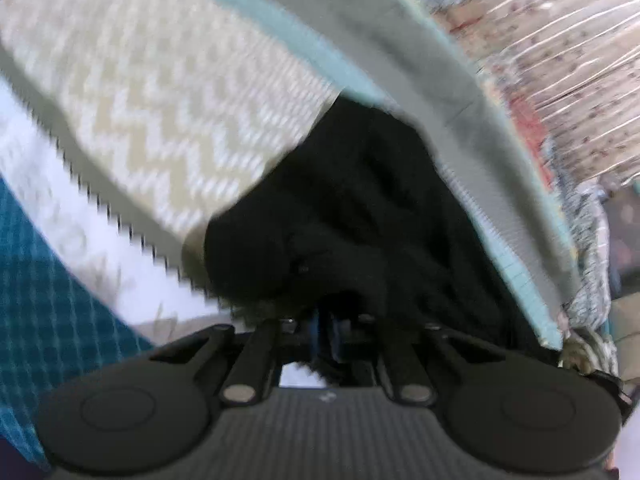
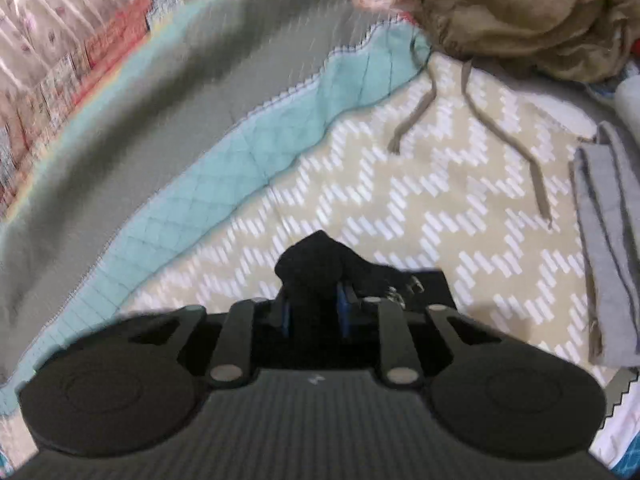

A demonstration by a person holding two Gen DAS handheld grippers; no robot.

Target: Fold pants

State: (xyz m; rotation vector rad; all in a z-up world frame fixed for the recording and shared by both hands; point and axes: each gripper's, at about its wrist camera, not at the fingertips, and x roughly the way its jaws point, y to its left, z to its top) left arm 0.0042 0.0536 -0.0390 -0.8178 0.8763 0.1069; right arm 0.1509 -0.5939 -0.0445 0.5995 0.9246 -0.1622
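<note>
The black pants (image 1: 360, 208) hang bunched in front of my left gripper (image 1: 326, 320), which is shut on their fabric; its fingertips are hidden in the cloth. In the right wrist view my right gripper (image 2: 314, 300) is shut on another bunch of the black pants (image 2: 316, 260), with the blue pads (image 2: 342, 312) pressed on either side of it. A metal clasp (image 2: 400, 290) on the pants shows just right of the fingers. Both bunches are held above a beige and white zigzag bedspread (image 2: 400, 200), which also shows in the left wrist view (image 1: 160, 100).
A teal quilted border (image 2: 248, 152) and a grey blanket (image 2: 160, 100) lie to the left. A crumpled khaki garment with drawstrings (image 2: 520, 12) sits at the far right, and a folded grey garment (image 2: 608, 248) lies at the right edge.
</note>
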